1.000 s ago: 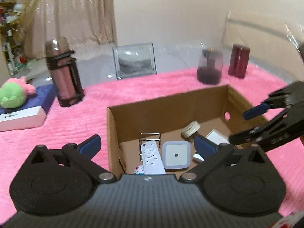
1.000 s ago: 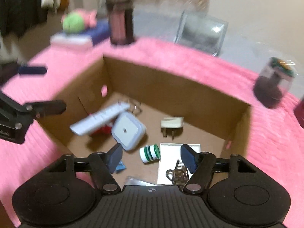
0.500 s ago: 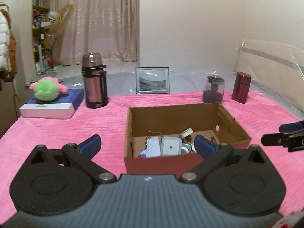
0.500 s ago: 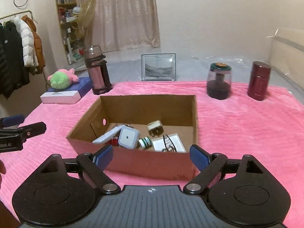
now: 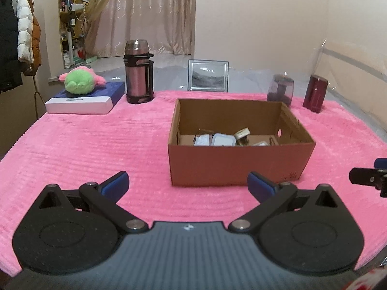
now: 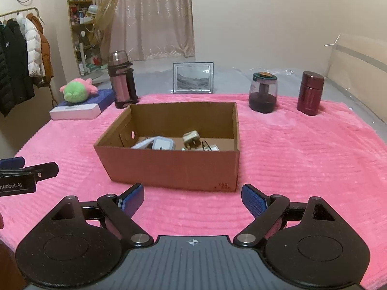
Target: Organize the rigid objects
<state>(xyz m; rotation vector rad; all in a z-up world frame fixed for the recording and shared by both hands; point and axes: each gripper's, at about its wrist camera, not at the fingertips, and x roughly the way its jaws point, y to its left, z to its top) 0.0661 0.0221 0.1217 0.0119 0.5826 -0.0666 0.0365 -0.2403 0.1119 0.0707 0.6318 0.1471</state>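
We hold the left gripper [image 5: 188,184] with jaws spread and empty, the right gripper [image 6: 192,197] likewise spread with nothing between after just opening wider, cardboard box [image 6: 174,166] on pink blanket [image 6: 302,157] ahead of both, white plug adapter [image 6: 191,139] and square white device [image 6: 162,143] inside.

Both wrist cams sit low over the pink blanket [image 5: 84,145], facing 12 o'clock at the cardboard box [image 5: 237,164] from near; each catches the other gripper at its edge
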